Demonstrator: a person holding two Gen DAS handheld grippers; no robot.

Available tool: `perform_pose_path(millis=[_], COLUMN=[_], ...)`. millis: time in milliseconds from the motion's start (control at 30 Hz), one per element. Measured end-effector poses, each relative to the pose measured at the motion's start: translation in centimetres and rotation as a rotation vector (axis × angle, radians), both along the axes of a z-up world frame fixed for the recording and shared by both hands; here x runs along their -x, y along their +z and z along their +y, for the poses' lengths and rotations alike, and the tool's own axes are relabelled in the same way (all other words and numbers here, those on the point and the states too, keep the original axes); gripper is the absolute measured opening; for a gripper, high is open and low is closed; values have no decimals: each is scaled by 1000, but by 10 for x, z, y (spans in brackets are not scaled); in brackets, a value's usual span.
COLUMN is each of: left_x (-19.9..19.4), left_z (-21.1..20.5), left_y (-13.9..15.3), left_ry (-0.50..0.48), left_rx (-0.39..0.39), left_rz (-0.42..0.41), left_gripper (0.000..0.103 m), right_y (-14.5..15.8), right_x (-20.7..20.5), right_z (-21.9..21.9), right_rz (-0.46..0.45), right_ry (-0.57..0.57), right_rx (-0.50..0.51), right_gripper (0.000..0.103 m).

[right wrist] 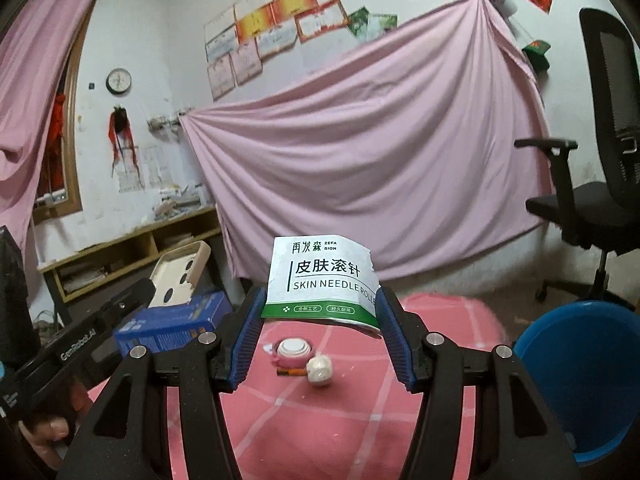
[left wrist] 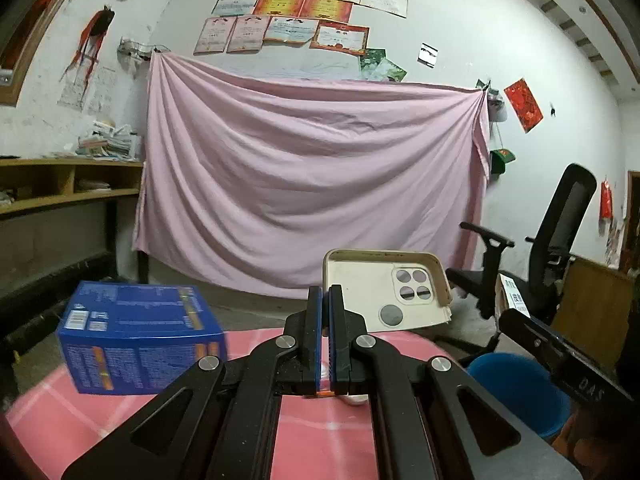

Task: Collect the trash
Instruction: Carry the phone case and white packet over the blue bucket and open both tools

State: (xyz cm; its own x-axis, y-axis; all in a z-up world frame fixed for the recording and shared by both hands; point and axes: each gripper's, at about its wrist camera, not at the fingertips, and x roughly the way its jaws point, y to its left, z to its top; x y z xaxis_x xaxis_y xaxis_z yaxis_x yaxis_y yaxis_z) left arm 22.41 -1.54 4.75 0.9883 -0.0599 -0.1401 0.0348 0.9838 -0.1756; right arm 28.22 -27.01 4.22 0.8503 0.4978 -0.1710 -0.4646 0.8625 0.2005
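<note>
Pink checked cloth covers the desk [right wrist: 320, 420], a pink sheet draping the far wall. I have both tongs loaded: the left tongs [left wrist: 325, 320] pinch together on a cream phone case [left wrist: 384, 292], the right tongs [right wrist: 320, 308] clamp a skin-roller box [right wrist: 320, 280] between their pads. I judge the carrying step underway; next, swing right over the blue bin [right wrist: 580, 376] and release.
</note>
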Motion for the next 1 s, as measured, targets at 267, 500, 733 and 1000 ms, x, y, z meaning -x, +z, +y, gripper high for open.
perform_pose_path(millis=[267, 500, 733, 1000], left_x=[-11, -28, -47, -84], left_z=[-48, -111, -175, -226], left_y=[20, 30, 29, 14], left_ry=[-72, -159, -227, -263], left_rx=[1, -13, -61, -54], left_rz=[-16, -2, 29, 156], left_gripper=[1, 1, 1, 1], right_y=[15, 17, 9, -16], right_x=[14, 19, 14, 1], right_z=[-36, -88, -143, -188], right_rz=[-81, -89, -21, 102], right_ry=[-87, -190, -264, -328], right_rx=[-9, -19, -83, -96], right_gripper=[55, 55, 55, 55])
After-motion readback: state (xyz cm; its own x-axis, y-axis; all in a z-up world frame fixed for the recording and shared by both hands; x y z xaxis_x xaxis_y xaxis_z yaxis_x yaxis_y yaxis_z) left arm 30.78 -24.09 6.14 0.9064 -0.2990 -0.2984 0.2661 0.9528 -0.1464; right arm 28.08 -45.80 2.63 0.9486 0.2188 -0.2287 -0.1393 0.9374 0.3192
